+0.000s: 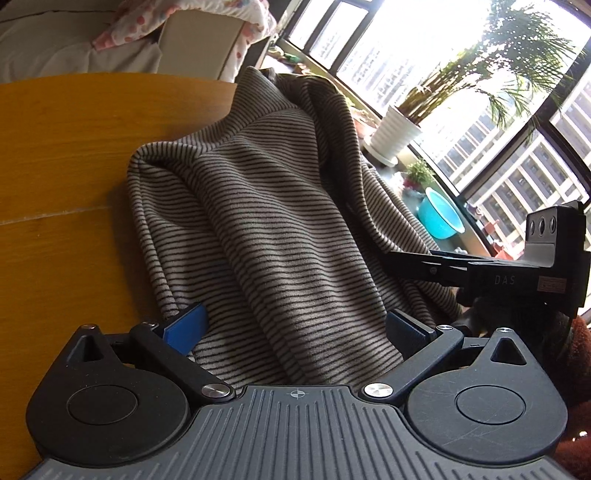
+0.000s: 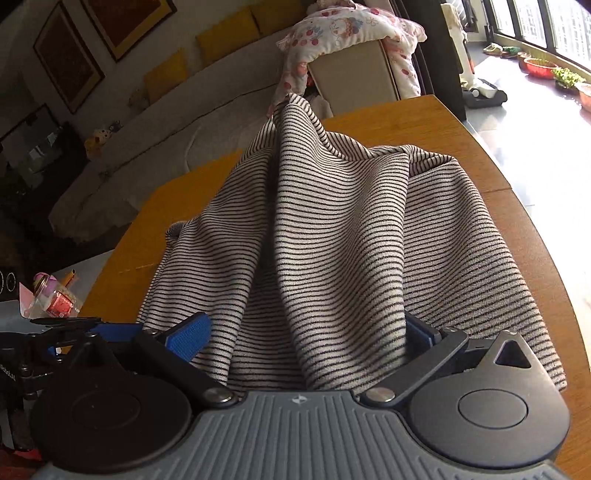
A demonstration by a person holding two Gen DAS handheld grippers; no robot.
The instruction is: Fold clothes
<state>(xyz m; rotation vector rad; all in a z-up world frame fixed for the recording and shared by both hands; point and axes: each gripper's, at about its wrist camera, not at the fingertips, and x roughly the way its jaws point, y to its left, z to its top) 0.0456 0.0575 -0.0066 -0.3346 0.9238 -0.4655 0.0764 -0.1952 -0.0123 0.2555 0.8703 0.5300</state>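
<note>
While the wooden worktop [image 1: 55, 177] spreads wide under everything, the striped garment [image 1: 266, 206] lies bunched across it, its folds rising into a peak at the far side and its near edge draped toward both cameras, one side hanging over the worktop's edge toward the window. Beyond the worktop's far edge stands a beige sofa [image 2: 159, 140] with a flowered quilt [image 2: 351, 29] thrown over its arm. Past the garment on the window side sit a white plant pot [image 1: 393, 134] and a turquoise basin [image 1: 441, 216]. Left tongs [image 1: 295, 326] stand with blue pads [image 1: 186, 326] spread wide, the garment's near fold lying loosely between them, not pinched. Right tongs [image 2: 306, 336] are likewise spread apart, blue pads [image 2: 188, 336] on either side of a hanging ridge of the garment, which fills the gap without being squeezed. In the left wrist view the right tongs reach in from the side, their tips against the garment's window-side edge
</note>
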